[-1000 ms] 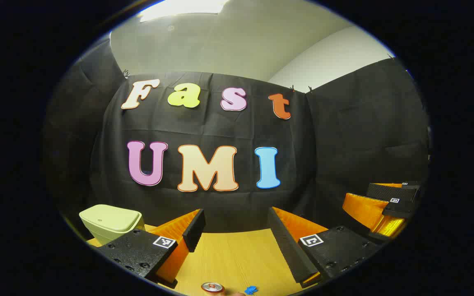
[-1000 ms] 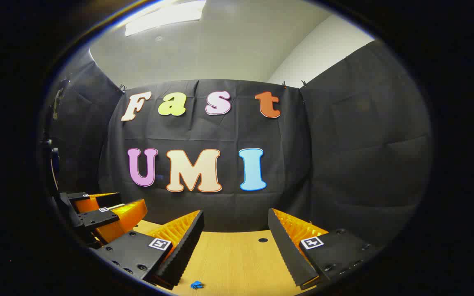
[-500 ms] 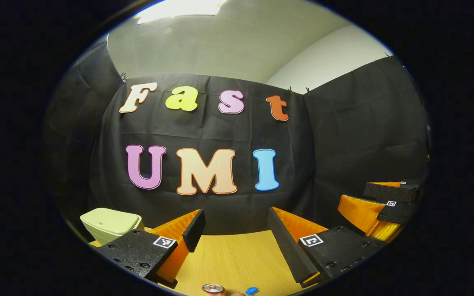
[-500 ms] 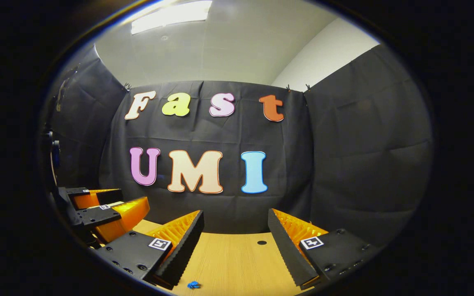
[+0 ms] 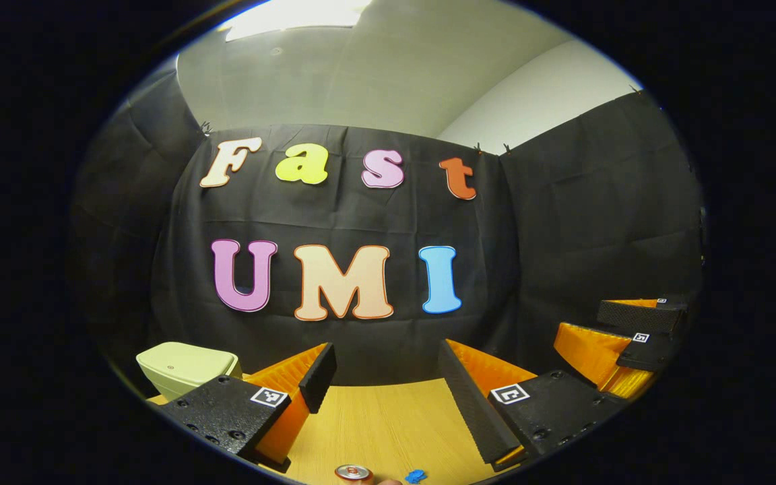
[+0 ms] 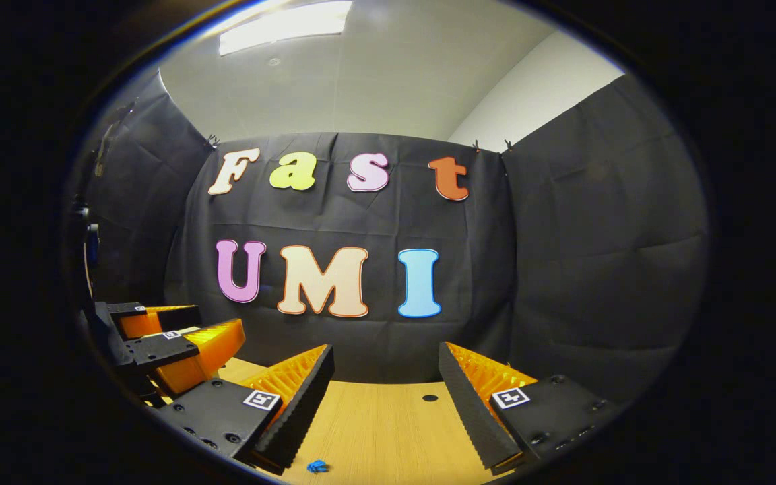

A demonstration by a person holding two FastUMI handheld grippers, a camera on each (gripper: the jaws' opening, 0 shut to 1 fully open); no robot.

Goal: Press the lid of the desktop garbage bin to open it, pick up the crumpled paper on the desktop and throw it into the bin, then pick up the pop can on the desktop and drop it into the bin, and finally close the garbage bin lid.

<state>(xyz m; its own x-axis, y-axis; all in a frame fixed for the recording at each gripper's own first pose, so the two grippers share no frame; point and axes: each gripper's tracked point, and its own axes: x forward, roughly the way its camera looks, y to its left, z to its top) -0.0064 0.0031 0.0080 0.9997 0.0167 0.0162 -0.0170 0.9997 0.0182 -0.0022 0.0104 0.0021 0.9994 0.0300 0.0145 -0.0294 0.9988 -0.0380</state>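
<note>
While your left gripper (image 5: 384, 387) hangs spread wide with nothing in it, its view has the garbage bin (image 5: 186, 367) at far left, lid down, then the pop can (image 5: 353, 473) at the bottom edge on the desktop (image 5: 381, 424), then your right gripper (image 5: 630, 330). The right gripper view adds a small hole (image 6: 430, 397) in the desk; those fingers gape empty too.

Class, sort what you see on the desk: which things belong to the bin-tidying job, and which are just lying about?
Part of the job:
garbage bin, lid shut
pop can, at the view's bottom edge
left tool, open
right tool, open

Just lying about:
small blue scrap on the desk
dark hole in the desktop
</note>
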